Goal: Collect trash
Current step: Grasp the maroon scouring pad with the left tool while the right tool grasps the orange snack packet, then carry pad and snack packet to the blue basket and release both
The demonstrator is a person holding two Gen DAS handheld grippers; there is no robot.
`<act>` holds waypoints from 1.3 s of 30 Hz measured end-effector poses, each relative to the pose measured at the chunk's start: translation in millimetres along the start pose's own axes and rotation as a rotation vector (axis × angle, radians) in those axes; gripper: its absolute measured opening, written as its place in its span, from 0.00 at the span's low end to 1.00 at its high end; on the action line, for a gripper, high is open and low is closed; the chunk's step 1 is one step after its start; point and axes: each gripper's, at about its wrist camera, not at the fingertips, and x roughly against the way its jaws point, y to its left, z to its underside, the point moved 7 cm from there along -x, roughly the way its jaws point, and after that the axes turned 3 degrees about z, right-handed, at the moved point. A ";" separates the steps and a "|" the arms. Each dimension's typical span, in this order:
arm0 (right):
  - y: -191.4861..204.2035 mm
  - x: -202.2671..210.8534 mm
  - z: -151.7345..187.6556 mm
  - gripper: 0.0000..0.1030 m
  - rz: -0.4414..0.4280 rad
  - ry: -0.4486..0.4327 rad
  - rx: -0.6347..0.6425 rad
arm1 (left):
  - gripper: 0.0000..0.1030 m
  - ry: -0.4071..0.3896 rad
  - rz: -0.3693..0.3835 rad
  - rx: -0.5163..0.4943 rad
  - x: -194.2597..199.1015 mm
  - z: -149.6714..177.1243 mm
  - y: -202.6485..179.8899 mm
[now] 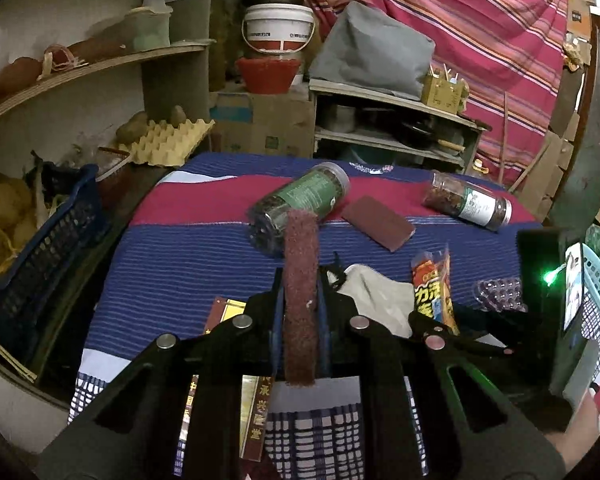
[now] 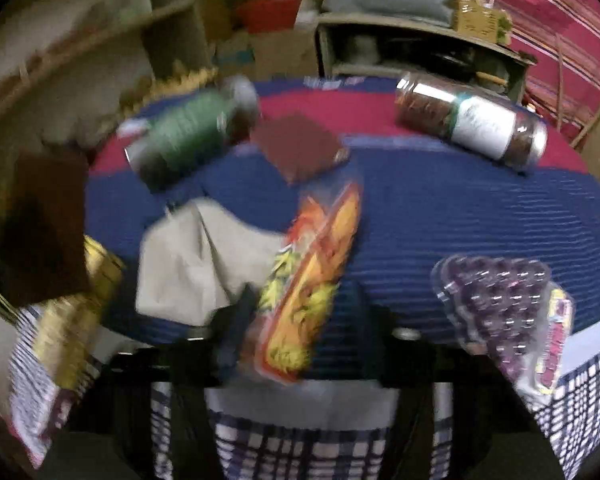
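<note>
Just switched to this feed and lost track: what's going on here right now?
A person is clearing trash off a striped cloth with a claw in each hand. The left claw is shut on a brown scouring pad, lifted off the cloth. The right claw has the orange snack wrapper between its fingers; blur hides whether it is gripped. Two jars lie untouched.

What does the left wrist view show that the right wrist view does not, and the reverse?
Only the left wrist view: the egg tray, the blue crate, and the left tongs shut on a brown scouring pad. Only the right wrist view: the whole blister pack. Both share the two jars, one green-labelled and one white-labelled, and the orange snack wrapper between the right tongs.
</note>
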 end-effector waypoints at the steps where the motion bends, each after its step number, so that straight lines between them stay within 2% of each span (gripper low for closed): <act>1: -1.4 2.2 -1.0 0.32 -0.016 0.003 -0.005 | 0.13 0.002 0.003 0.001 -0.8 0.7 -0.5; 4: -19.9 20.5 -7.3 0.30 -0.067 -0.018 -0.076 | 0.13 0.001 0.005 -0.005 -0.2 1.4 -2.1; 7: -44.4 52.8 -16.6 0.30 -0.102 -0.092 -0.123 | 0.13 -0.010 0.018 -0.002 3.5 0.4 -5.8; 9: -60.0 80.8 -20.4 0.30 -0.110 -0.161 -0.132 | 0.13 -0.012 0.040 0.003 5.7 0.7 -11.7; 13: -80.4 117.6 -20.4 0.30 -0.118 -0.244 -0.132 | 0.13 -0.039 0.069 0.002 11.2 -1.0 -28.5; 19: -123.7 144.8 -23.4 0.30 -0.011 -0.319 -0.131 | 0.13 -0.079 0.089 -0.002 21.0 -6.3 -50.0; 22: -151.6 150.9 -20.8 0.30 0.055 -0.329 -0.150 | 0.13 -0.122 0.061 -0.029 30.6 -15.8 -56.7; 25: -174.6 159.0 -16.4 0.30 0.107 -0.339 -0.175 | 0.13 -0.123 0.089 0.005 31.1 -19.2 -56.4; 29: -200.6 172.8 -8.7 0.30 0.175 -0.359 -0.219 | 0.13 -0.114 0.082 -0.015 29.4 -20.5 -66.2; 30: -205.3 175.6 -7.1 0.30 0.181 -0.363 -0.226 | 0.13 -0.111 0.101 -0.004 29.6 -23.2 -71.2; 31: -211.1 179.3 -6.3 0.30 0.186 -0.371 -0.234 | 0.13 -0.113 0.125 0.001 30.2 -26.6 -79.2; 34: -229.7 192.7 -9.8 0.30 0.199 -0.406 -0.232 | 0.13 -0.117 0.124 -0.059 28.5 -33.2 -110.8; 37: -259.6 204.0 -10.9 0.30 0.212 -0.434 -0.243 | 0.13 -0.123 0.181 -0.086 27.1 -44.1 -162.3; 39: -295.7 212.9 -6.4 0.30 0.269 -0.447 -0.277 | 0.13 -0.130 0.214 -0.109 27.8 -49.6 -194.0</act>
